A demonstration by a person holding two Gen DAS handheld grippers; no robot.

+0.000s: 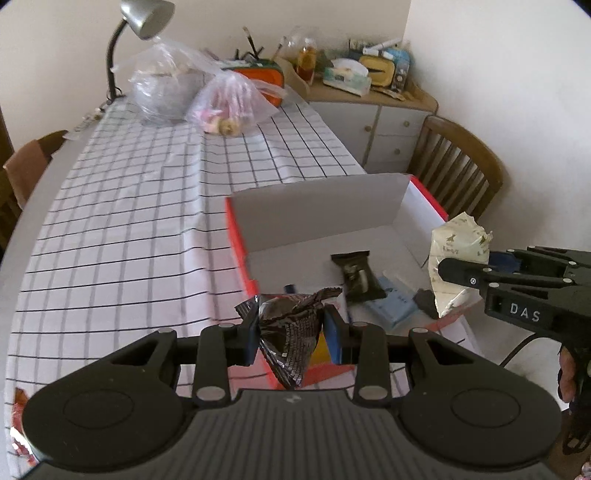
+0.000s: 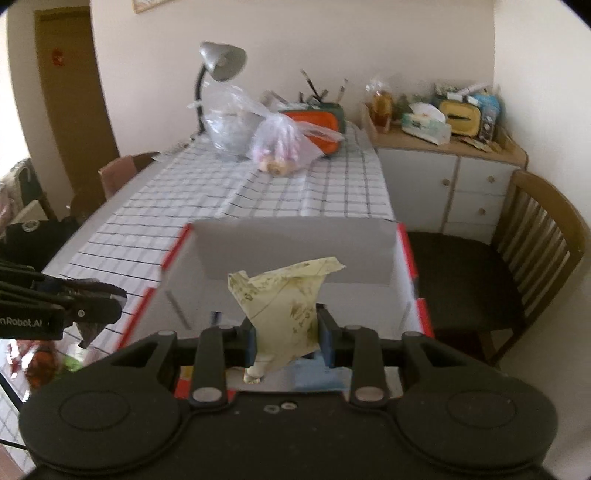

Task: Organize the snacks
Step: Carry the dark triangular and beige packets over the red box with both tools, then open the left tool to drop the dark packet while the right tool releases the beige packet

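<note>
A red-sided cardboard box [image 1: 243, 243] with a white inside stands on the checked tablecloth; a dark snack packet [image 1: 356, 275] and a pale blue packet [image 1: 393, 302] lie on its floor. My left gripper [image 1: 291, 328] is shut on a crumpled black snack wrapper [image 1: 291, 332], just over the box's near left corner. My right gripper [image 2: 286, 332] is shut on a pale green printed wrapper [image 2: 288, 299], held above the box [image 2: 404, 243]. In the left wrist view the right gripper [image 1: 454, 273] and its green wrapper [image 1: 456, 240] hang over the box's right side.
Two clear plastic bags [image 1: 229, 103] and an orange pouch [image 1: 264, 77] sit at the table's far end by a grey desk lamp [image 1: 146, 18]. A cluttered cabinet [image 1: 380, 110] and a wooden chair [image 1: 461, 162] stand right of the table. Loose snacks [image 2: 40, 362] lie at the near left.
</note>
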